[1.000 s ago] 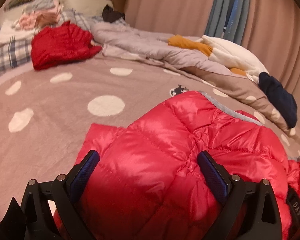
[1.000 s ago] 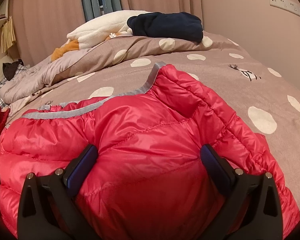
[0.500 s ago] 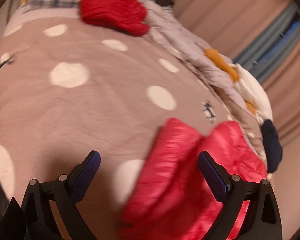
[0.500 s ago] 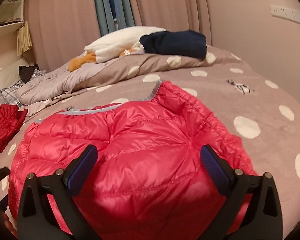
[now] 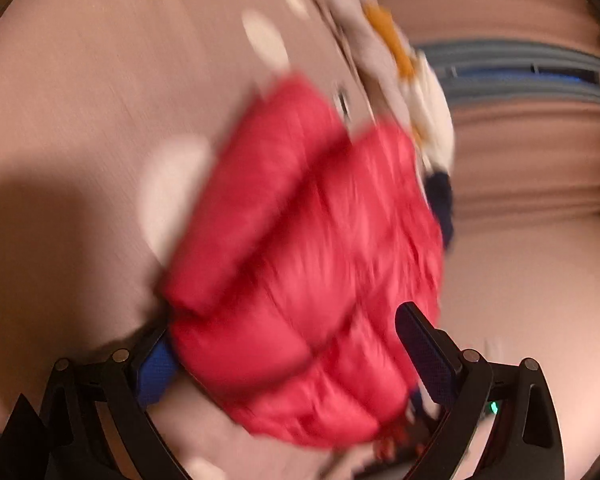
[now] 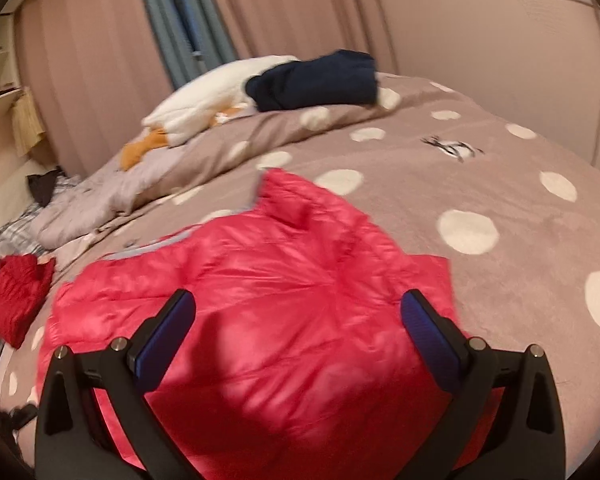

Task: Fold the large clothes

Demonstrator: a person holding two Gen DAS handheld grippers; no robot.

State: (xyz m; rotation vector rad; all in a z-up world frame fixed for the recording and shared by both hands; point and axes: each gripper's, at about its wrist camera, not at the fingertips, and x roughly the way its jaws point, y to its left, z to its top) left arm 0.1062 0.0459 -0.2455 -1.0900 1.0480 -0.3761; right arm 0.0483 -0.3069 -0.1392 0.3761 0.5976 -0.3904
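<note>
both wrist views look down close on the red jacket [image 6: 284, 320]

My jaws carry blue textured pads [image 6: 162, 334] on black frames. The quilted puffer jacket [image 6: 268, 300] is glossy pinkish-red with a grey trim strip. The bed's plush cover [image 6: 480, 168] is taupe with cream polka dots. Folded navy fabric [image 6: 316, 82] sits beside a white fleece [image 6: 208, 96]; a crumpled knit [image 6: 16, 296] is darker red. The curtains [image 6: 292, 4] are dusty pink.
</note>
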